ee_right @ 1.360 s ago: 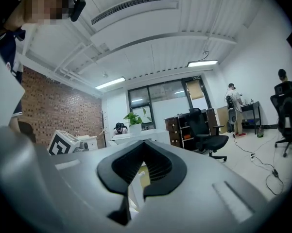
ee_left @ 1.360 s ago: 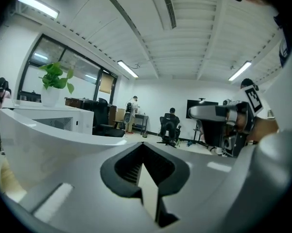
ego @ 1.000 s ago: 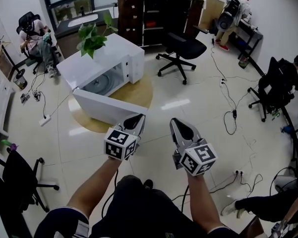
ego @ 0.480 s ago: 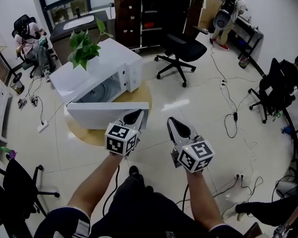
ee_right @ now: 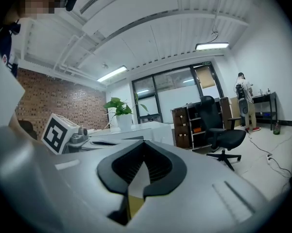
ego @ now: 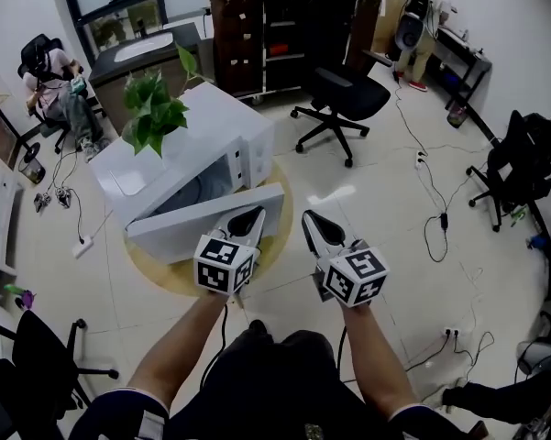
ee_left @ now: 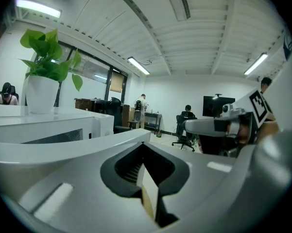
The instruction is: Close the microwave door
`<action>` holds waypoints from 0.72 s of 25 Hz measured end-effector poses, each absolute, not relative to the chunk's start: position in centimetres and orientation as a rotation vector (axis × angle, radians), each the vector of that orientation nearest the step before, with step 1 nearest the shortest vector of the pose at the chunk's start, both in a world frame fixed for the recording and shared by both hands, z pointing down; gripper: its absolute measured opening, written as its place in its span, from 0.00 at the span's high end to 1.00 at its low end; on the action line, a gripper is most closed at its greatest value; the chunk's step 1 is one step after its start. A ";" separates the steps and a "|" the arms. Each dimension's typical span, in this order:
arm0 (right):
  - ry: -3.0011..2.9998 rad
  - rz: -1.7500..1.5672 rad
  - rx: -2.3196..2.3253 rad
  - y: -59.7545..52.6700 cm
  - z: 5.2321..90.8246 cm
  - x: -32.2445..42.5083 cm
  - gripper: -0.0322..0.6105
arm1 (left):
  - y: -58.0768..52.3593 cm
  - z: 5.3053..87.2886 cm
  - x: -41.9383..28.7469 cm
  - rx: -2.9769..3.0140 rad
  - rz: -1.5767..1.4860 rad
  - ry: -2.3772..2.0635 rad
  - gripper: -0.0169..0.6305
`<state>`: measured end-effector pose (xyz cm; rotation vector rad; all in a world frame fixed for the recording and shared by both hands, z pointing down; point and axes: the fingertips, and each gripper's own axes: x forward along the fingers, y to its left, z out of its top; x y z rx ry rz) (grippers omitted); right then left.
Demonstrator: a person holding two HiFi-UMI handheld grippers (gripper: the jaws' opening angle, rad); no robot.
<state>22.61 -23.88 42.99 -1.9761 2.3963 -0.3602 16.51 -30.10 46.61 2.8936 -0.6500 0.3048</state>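
A white microwave (ego: 188, 145) stands on a round wooden table (ego: 179, 273) with a potted plant (ego: 151, 108) on its top. Its door (ego: 202, 223) hangs partly open, angled out toward me from the left side. My left gripper (ego: 249, 218) is shut and empty, its tip at the door's outer face near the free end. My right gripper (ego: 310, 223) is also shut and empty, just right of the door and apart from it. The left gripper view looks over the shut left gripper (ee_left: 143, 143) at the microwave (ee_left: 63, 125) and the plant (ee_left: 46, 67).
A black office chair (ego: 344, 90) stands right of the microwave, with dark shelves (ego: 266, 26) behind it. Cables (ego: 435, 218) trail over the tiled floor at the right. Another chair (ego: 27, 356) is at the lower left. People sit at desks at the far left and far right.
I have come closer to the microwave. The door has swung from wide open to a narrower angle, with the left gripper tip now against it. Both grippers stayed shut.
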 end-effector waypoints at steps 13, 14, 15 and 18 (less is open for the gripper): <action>2.605 -0.400 -1.868 -34.8 45.4 21.3 0.95 | -33.1 46.9 11.8 2.775 0.291 -0.859 0.95; 2.619 -0.407 -1.857 -35.2 45.7 21.2 0.95 | -33.0 46.9 11.5 2.765 0.291 -0.877 0.95; 2.633 -0.412 -1.846 -35.6 45.9 21.1 0.95 | -33.1 46.9 11.2 2.757 0.291 -0.895 0.95; 2.682 -0.414 -1.818 -36.8 46.4 20.8 0.95 | -33.3 47.0 10.5 2.732 0.286 -0.952 0.95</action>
